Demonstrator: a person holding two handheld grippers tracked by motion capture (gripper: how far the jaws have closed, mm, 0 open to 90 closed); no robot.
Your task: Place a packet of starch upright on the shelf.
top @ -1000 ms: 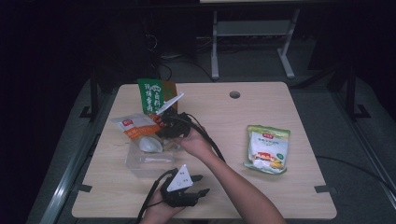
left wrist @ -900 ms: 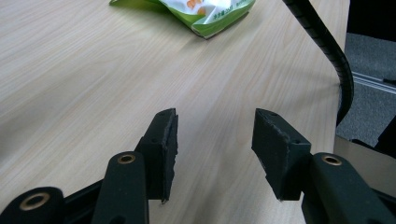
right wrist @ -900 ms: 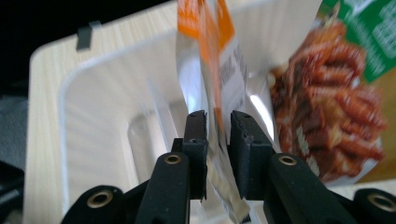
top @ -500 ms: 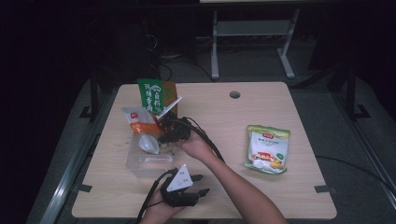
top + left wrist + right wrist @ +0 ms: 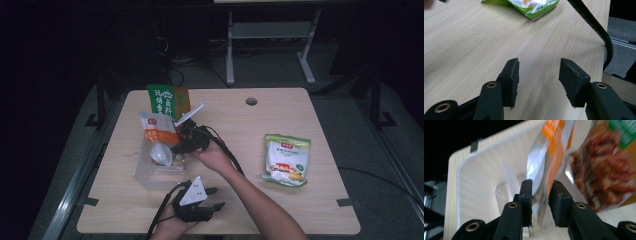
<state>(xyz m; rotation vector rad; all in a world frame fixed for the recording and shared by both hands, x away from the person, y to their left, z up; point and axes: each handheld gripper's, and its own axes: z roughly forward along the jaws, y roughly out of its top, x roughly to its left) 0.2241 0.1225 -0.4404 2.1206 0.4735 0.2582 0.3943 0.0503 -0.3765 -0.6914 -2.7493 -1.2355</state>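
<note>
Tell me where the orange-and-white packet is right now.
In the high view, the orange-and-white packet sits left of centre, over the clear container, between the right gripper's jaws, before the green bag.

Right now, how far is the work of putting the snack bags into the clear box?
Done: nothing lies flat in the clear box yet. In hand: the right tool has the orange bag between its jaws over the box; the jaws have just been opening, so the bag looks about to drop in. Left: the green bag lies on the table, and the brown bag stands behind the box. The left tool is open and idle.
</note>
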